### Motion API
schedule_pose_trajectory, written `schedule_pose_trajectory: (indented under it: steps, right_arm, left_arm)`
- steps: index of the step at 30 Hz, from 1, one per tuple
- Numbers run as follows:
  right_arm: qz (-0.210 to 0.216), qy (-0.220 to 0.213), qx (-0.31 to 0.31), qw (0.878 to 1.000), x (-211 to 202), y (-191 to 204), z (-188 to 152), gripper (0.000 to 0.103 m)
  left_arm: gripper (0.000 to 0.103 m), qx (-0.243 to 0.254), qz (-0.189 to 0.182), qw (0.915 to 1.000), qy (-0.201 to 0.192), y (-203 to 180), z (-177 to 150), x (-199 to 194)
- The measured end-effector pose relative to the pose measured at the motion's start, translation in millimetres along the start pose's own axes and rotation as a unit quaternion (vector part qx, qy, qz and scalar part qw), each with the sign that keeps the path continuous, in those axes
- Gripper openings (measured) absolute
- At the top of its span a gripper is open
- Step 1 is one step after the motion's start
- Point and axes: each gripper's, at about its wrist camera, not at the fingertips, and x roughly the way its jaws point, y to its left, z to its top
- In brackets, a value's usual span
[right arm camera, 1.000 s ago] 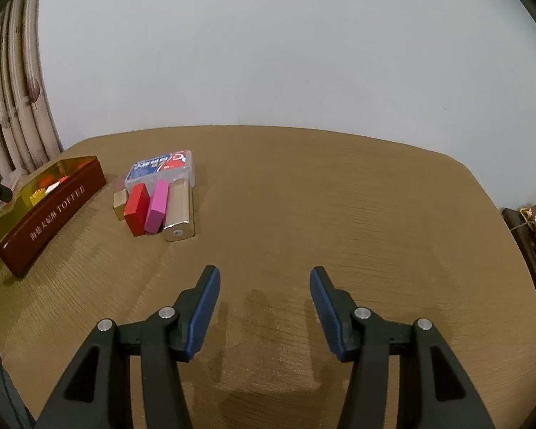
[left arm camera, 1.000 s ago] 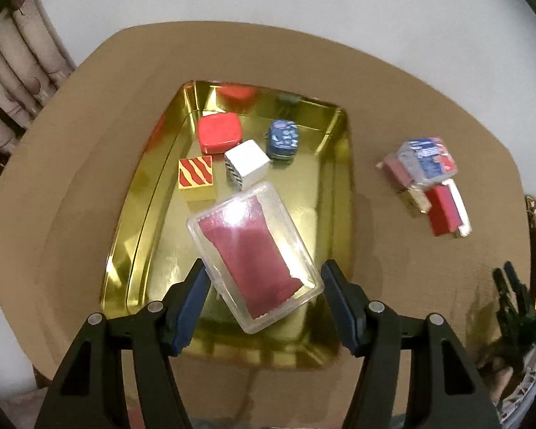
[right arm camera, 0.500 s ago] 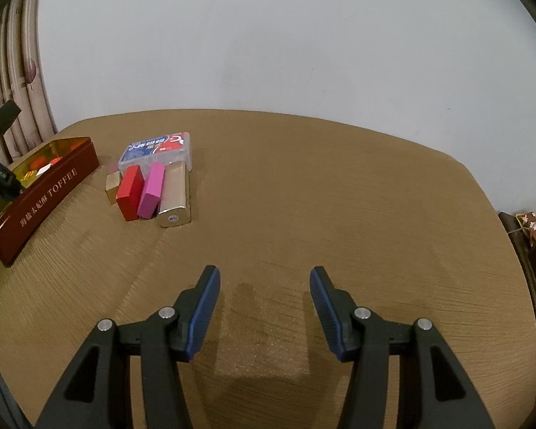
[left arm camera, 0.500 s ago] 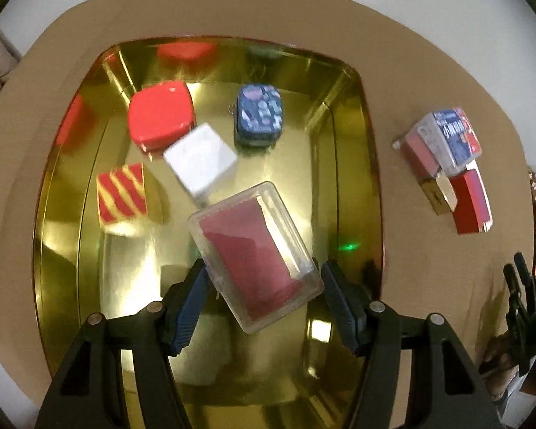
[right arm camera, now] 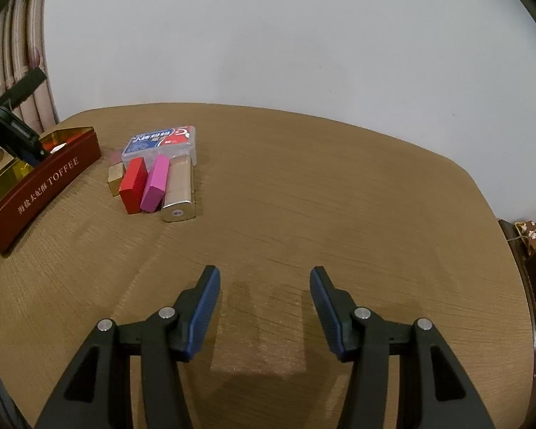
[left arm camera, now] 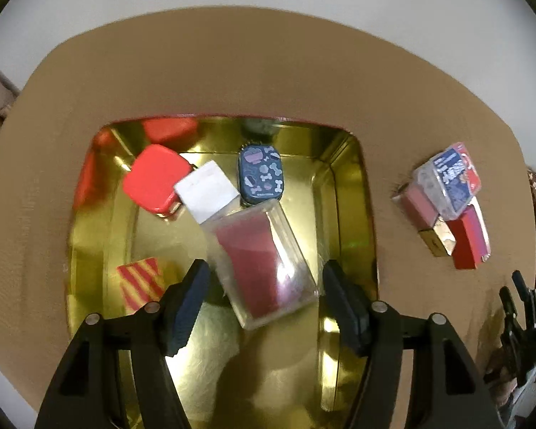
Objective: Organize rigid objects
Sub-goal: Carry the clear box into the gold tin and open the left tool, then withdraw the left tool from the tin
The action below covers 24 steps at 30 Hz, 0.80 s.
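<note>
Left claw (left arm camera: 264,287) wide apart over the gold tray (left arm camera: 353,193), clear case (left arm camera: 262,264) loose between its fingers, apparently untouched.

1. The left wrist view looks steeply down from close above the gold metal tin (left arm camera: 353,214) on the brown table (left arm camera: 232,71).
2. The right wrist view sits low and looks level across the table (right arm camera: 339,196) toward the white wall (right arm camera: 286,35).
3. Both show the tin (right arm camera: 46,182) and the clear plastic box with a blue-and-red label (left arm camera: 450,178) (right arm camera: 160,139).
</note>
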Motion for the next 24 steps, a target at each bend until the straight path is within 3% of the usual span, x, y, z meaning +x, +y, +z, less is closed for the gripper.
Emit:
schedule_pose_trajectory:
  steps: [4, 6, 9, 11, 15, 17, 19, 24]
  right_arm:
    - [-0.002, -0.003, -0.001, 1.0, -2.7, -0.1, -1.1, 0.054]
    - [-0.002, -0.002, -0.003, 1.0, -2.6, 0.4, -1.3, 0.054]
    - [0.001, -0.003, -0.011, 1.0, -3.3, 3.1, -0.2, 0.054]
    - [0.013, -0.014, -0.025, 1.0, -8.3, 9.0, 0.8, 0.054]
    - [0.047, -0.009, -0.035, 0.998, -5.4, 24.4, 11.4, 0.054]
    - [0.063, -0.002, -0.031, 0.998, 3.3, 30.3, 20.8, 0.052]
    - [0.068, 0.003, -0.031, 0.997, 10.6, 33.8, 29.2, 0.043]
    - [0.076, 0.02, -0.042, 0.996, 30.6, 39.9, 48.4, 0.043]
  left_arm:
    - [0.062, -0.014, -0.004, 0.9982, -0.058, -7.1, -18.5, -37.6]
    - [0.063, 0.0, 0.015, 0.996, -0.089, -22.4, -37.3, -58.4]
    - [0.064, 0.022, -0.006, 0.9943, -0.104, -47.1, -65.6, -76.9]
    - [0.065, 0.033, -0.017, 0.9938, -0.105, -67.5, -84.0, -81.7]
    - [0.068, 0.048, -0.092, 0.9911, -0.084, -101.3, -125.2, -76.3]
    - [0.068, 0.057, -0.096, 0.9909, -0.075, -118.6, -140.3, -70.3]
    - [0.068, 0.064, -0.093, 0.9913, -0.068, -135.3, -156.5, -60.7]
    - [0.068, 0.06, -0.103, 0.9908, -0.064, -147.4, -171.4, -41.6]
